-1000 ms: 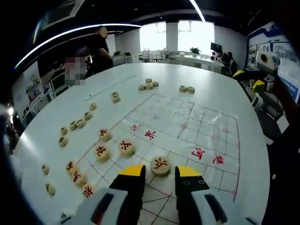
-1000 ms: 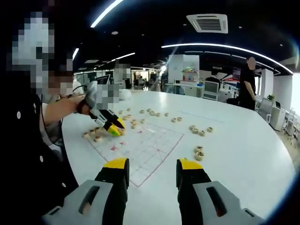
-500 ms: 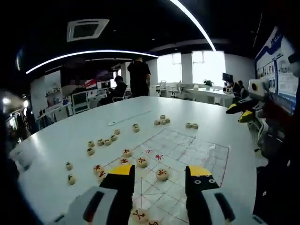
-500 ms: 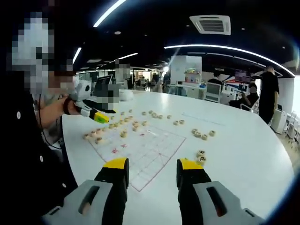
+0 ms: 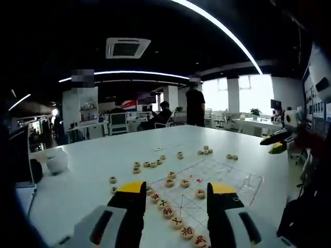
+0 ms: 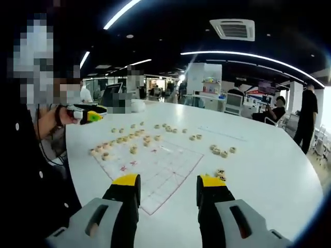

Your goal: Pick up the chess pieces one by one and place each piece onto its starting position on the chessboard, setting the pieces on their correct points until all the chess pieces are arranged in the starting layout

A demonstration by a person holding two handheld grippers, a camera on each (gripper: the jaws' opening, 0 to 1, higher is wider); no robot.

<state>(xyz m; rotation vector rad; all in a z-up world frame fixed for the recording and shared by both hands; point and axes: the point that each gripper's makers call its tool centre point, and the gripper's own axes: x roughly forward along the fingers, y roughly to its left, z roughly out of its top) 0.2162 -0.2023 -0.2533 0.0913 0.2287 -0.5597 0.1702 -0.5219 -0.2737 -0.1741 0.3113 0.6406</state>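
Note:
The chessboard (image 5: 222, 178) is a thin sheet with red lines on the white table. A row of round wooden chess pieces (image 5: 167, 211) with red characters runs along its near edge, and three more pieces (image 5: 184, 182) stand further in. My left gripper (image 5: 176, 195) hovers above that edge, open, holding nothing. In the right gripper view the board (image 6: 160, 165) lies ahead of my right gripper (image 6: 168, 187), which is open and empty above the table's near side. A hand holds the left gripper (image 6: 89, 115) up at the left, off the board.
Loose pieces (image 5: 146, 164) lie in small groups beyond the board, more of them (image 6: 221, 151) at its far right, and a stacked pair (image 6: 221, 174) beside its right edge. A white round object (image 5: 57, 161) sits at the table's left. People stand at desks behind.
My left gripper has lifted up and back from the board, leaving the piece it stood over in place. The right gripper has hardly moved.

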